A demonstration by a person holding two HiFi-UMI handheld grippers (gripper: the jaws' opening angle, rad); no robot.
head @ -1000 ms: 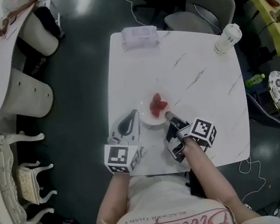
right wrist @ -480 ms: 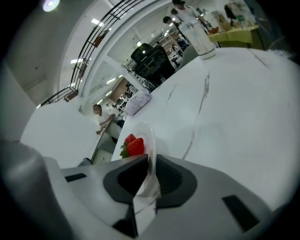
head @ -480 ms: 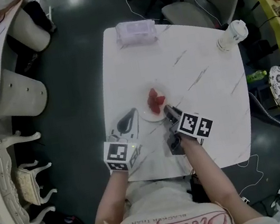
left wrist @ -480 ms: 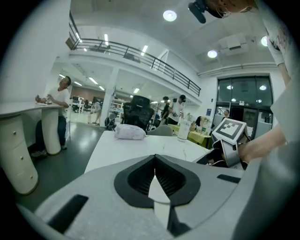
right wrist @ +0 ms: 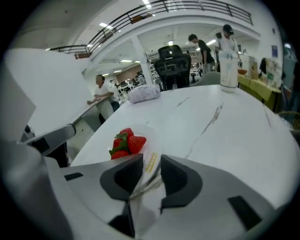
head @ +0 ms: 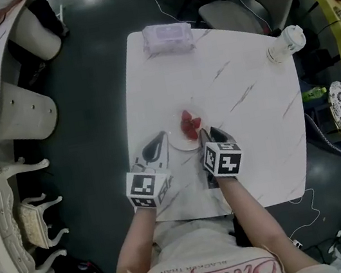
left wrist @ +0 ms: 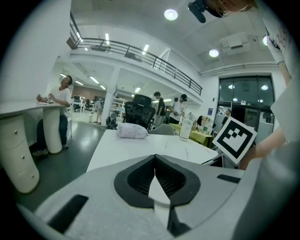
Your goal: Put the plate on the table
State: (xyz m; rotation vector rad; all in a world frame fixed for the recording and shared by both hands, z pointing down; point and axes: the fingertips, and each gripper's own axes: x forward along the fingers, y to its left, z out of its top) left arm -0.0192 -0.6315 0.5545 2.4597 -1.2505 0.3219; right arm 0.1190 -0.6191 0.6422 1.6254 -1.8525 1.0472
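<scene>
While the right gripper pinches the near rim of the plate between narrow jaws, the left gripper lies just left of it, jaws pressed together on nothing. That plate sits at the near middle of the table. Whether it rests there or hangs just above, I cannot tell. Strawberries are heaped on its far half. It looks thin, light and stiff, with a smooth and probably slippery surface. A one-sided rim pinch is likely to let it tilt, so a deep bite on the rim and a level carry seem wise, or the fruit may roll.
</scene>
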